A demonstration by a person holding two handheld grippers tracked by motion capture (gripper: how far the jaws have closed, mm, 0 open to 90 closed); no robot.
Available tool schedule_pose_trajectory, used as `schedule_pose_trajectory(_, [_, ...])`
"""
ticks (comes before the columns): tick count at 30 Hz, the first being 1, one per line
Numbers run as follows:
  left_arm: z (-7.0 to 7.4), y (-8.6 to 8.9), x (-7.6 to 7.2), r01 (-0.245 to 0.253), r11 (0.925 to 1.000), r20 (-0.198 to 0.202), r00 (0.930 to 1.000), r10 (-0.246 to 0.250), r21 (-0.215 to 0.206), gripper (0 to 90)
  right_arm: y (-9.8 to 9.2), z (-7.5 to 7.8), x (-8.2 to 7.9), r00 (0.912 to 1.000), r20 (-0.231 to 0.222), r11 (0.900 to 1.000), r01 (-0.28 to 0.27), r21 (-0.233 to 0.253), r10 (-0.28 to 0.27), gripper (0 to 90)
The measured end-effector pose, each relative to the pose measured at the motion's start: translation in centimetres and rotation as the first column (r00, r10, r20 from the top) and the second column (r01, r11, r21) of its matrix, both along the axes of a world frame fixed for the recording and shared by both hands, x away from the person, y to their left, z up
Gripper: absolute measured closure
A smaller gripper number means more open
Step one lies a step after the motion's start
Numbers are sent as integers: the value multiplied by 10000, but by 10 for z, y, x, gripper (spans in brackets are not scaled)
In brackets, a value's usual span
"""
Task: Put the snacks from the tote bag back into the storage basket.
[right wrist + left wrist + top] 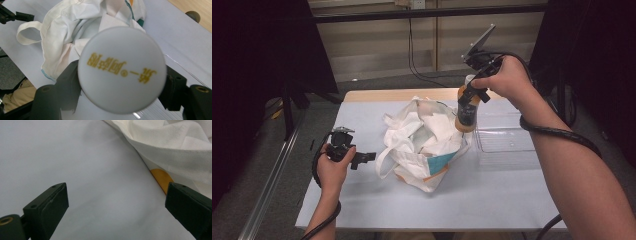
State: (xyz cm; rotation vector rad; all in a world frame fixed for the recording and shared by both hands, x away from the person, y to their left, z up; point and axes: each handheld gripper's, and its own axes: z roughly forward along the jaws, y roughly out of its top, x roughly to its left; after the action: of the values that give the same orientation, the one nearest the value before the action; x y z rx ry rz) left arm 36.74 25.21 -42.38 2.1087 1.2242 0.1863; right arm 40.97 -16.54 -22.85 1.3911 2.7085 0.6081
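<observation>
Forearms enter from the bottom of the high view, each hand carrying a hand-held gripper. Right hand-held gripper (473,95), upper right of centre, pinches a bottle (466,111) near its neck; in the right gripper view the white cap (122,70) sits between the two black jaws. Bottle hangs upright, clear of the table (492,200), just at the right edge of the open white bag (424,142) and above the near-left corner of a clear tray (507,145). Left hand-held gripper (362,159), lower left, is spread and holds nothing; it sits just beside the bag's strap, not touching.

Judgement: bottle is lifted, transfer between bag and tray is mid-way. Direction cannot be told. Left to do: set the bottle down and release. Tray looks empty.
</observation>
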Motion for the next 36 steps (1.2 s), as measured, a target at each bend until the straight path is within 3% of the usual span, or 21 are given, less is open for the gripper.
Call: schedule_pose_trajectory(36, [-2, 1, 0, 66, 9999, -183, 9998, -65, 78, 48, -47, -21, -9, 9975, -238, 9974, 666, -283, -673, 302])
